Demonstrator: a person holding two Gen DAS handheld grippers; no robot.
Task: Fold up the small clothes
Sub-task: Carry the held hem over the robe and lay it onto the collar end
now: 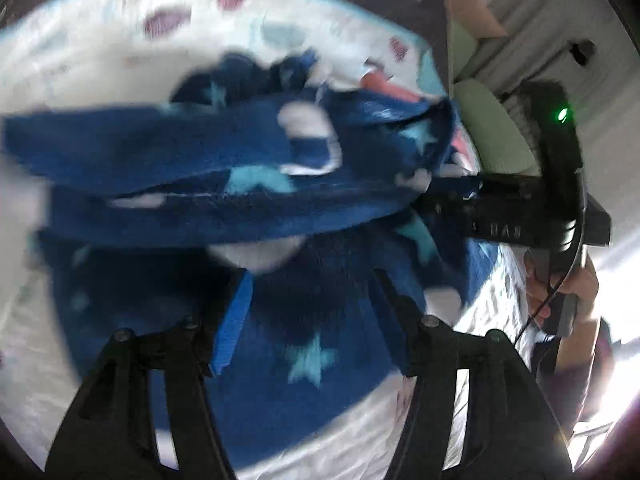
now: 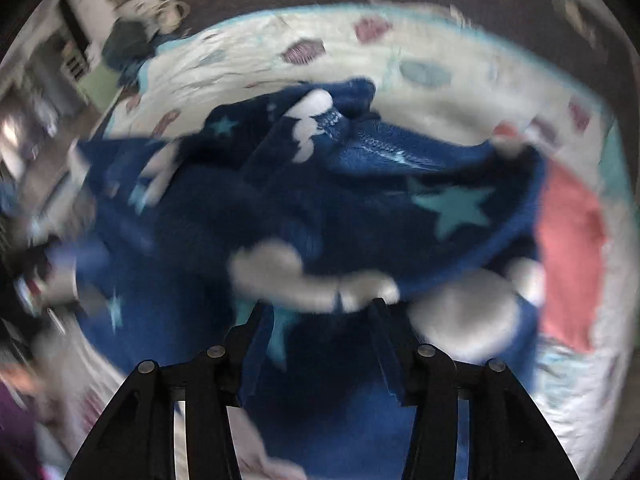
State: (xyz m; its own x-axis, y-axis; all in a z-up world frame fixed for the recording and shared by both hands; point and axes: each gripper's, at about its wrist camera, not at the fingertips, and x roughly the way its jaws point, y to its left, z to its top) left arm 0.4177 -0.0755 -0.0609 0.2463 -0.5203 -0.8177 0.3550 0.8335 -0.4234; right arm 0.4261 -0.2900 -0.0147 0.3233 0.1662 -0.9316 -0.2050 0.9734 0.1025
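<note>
Garment: a dark blue fleece piece with pale stars (image 1: 256, 184) is bunched and lifted above the bed, stretched between both tongs; the frames are blurred.
Left tongs: the left tongs (image 1: 316, 308) stand spread, with blue cloth lying between and ahead of the fingers; whether they pinch it, I cannot tell.
Right tongs: the right tongs (image 2: 318, 310) also look spread, fleece draped over the tips; from the left view the right tongs' tip meets the garment's edge, grip unclear.
Bed: a white patterned quilt (image 2: 280, 52) lies under the garment.
Beside: a red cloth (image 2: 572, 256) lies right of the right tongs.
</note>
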